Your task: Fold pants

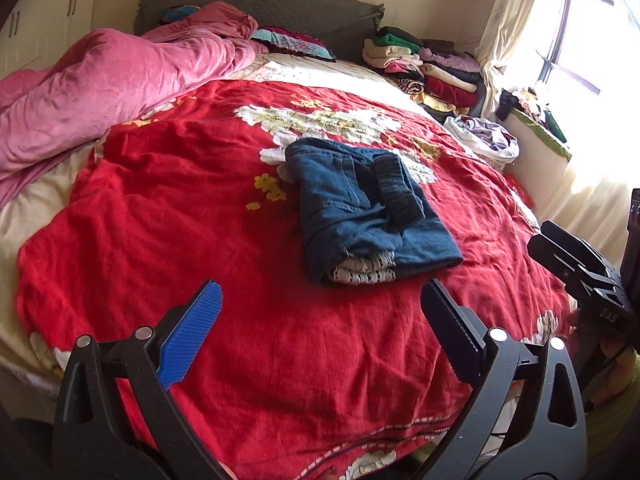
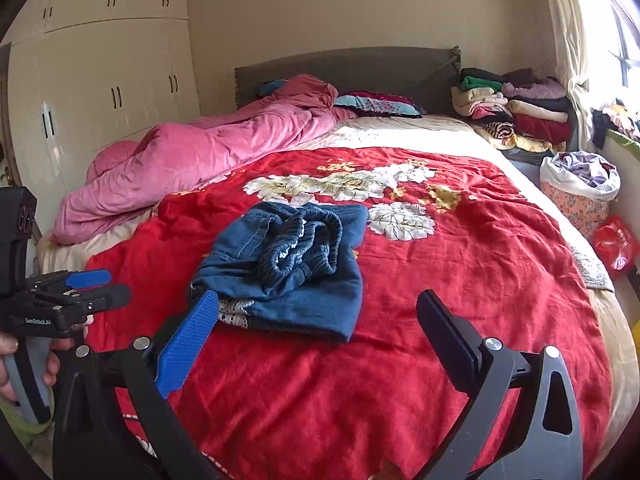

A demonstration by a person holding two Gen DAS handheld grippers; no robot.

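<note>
Blue pad, left gripper (image 1: pixel 320 312): nearest to me, its 2 fingers stand wide apart over the near edge of the bed, holding nothing; 1 finger carries a ribbed blue pad (image 1: pixel 192 334), the other is plain black.
Right gripper (image 2: pixel 316 324): spread just as wide, nothing between its fingers, hanging above the red cover short of the pants; its blue-padded finger (image 2: pixel 188 344) lines up with the bundle's near left corner, but whether it touches the cloth I cannot tell.
Hand: a person's hand (image 2: pixel 24 364) wraps the grey handle of the left gripper, seen at the left of the right wrist view.
Pants (image 1: pixel 362 210): dark blue denim, folded into a compact bundle, lying on the middle of the red cover; the gathered elastic waistband sits on top, and a white patterned lining shows at the near edge.
Bed cover (image 1: pixel 200 240): red, wrinkled, with white and yellow flowers printed beyond the pants.
Pink quilt (image 1: pixel 104 88): bunched along the left side of the bed, reaching up toward the grey headboard (image 1: pixel 260 4).
Folded clothes (image 1: pixel 432 66): a mixed stack at the far right corner of the bed.
Bag (image 2: pixel 580 188): beside the bed on the right, stuffed with cloth.
Wardrobe (image 2: pixel 100 80): cream doors at the far left wall.
</note>
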